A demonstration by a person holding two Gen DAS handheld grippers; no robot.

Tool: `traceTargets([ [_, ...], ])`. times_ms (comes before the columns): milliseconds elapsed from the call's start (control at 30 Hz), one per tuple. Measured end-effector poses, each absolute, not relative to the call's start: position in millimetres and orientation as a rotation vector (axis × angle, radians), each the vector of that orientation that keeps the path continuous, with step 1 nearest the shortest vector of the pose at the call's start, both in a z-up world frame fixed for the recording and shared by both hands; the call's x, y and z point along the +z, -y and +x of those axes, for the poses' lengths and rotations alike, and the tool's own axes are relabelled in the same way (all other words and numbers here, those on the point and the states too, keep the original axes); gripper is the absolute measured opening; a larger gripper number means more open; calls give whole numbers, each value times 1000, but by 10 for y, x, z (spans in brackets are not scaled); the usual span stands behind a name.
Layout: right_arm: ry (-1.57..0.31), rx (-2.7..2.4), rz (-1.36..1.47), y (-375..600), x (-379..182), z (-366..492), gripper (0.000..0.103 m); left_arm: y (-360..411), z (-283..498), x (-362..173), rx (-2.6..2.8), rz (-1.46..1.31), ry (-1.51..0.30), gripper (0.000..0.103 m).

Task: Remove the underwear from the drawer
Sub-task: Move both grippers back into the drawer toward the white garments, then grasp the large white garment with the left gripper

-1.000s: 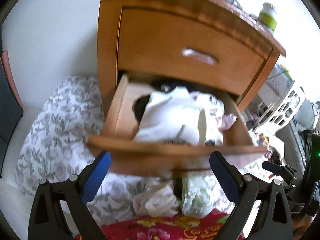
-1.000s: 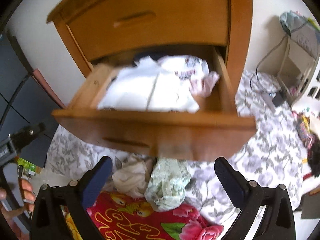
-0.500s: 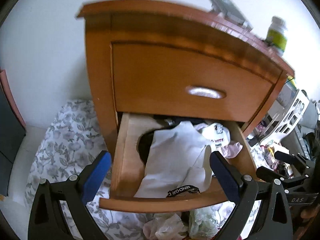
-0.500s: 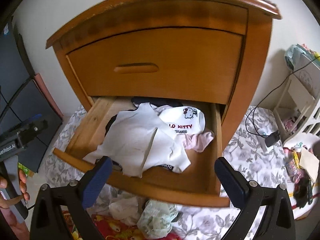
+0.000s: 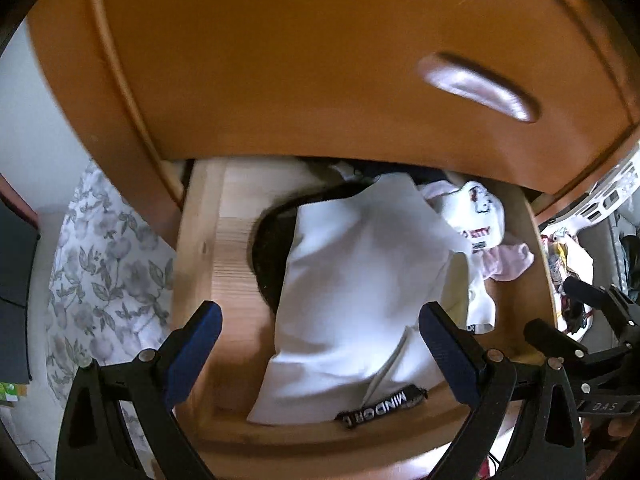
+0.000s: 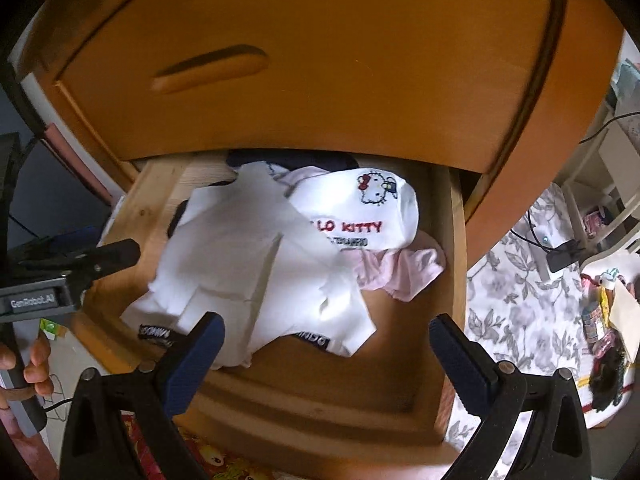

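Wooden nightstand [image 6: 320, 60]: both claws, left claw [image 5: 320, 350] and right claw [image 6: 326, 354], have closed in over the open drawer [image 6: 320, 392], jaws apart, white underwear [image 5: 360, 300] untouched.

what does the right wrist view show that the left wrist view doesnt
Only the right wrist view shows the Hello Kitty face and lettering clearly, a hand holding the left gripper's handle at the lower left, and cables on the floral fabric to the right.

Only the left wrist view shows the waistband lettering on the white underwear and a white rack at far right.

Both show the open drawer, the white underwear, a pink garment, and an open gripper: right, left.
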State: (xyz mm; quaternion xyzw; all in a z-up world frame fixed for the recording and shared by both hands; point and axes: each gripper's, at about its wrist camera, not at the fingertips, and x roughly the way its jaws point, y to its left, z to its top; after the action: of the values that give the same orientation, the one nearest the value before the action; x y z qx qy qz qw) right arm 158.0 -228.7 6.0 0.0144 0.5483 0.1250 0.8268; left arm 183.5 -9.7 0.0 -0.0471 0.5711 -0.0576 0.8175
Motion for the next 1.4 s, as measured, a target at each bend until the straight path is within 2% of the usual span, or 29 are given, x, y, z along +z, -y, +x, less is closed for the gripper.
traceTargets([
  [233,-1204,247,48,2375,-39,1779,103,313,2061,-286,-146,-1,-1315,96],
  [333,-1212,257,47,2366,-80,1789,103,432,2113,-389,-176,48,-1352,88],
  [667,-1224,269,53,2353,-169,1814,103,720,2152,-556,-248,138,-1419,87],
  [833,-1221,272,46,2357,-145,1784,103,654,2122,-528,-274,111,-1397,74],
  [1100,-1224,254,39,2387,-134,1755,103,429,1946,-428,-303,31,-1316,45],
  [1267,-1227,247,34,2424,-138,1734,103,273,1798,-375,-324,-34,-1274,34],
  [1400,-1232,243,34,2428,-142,1712,103,160,1655,-264,-339,-103,-1228,30],
])
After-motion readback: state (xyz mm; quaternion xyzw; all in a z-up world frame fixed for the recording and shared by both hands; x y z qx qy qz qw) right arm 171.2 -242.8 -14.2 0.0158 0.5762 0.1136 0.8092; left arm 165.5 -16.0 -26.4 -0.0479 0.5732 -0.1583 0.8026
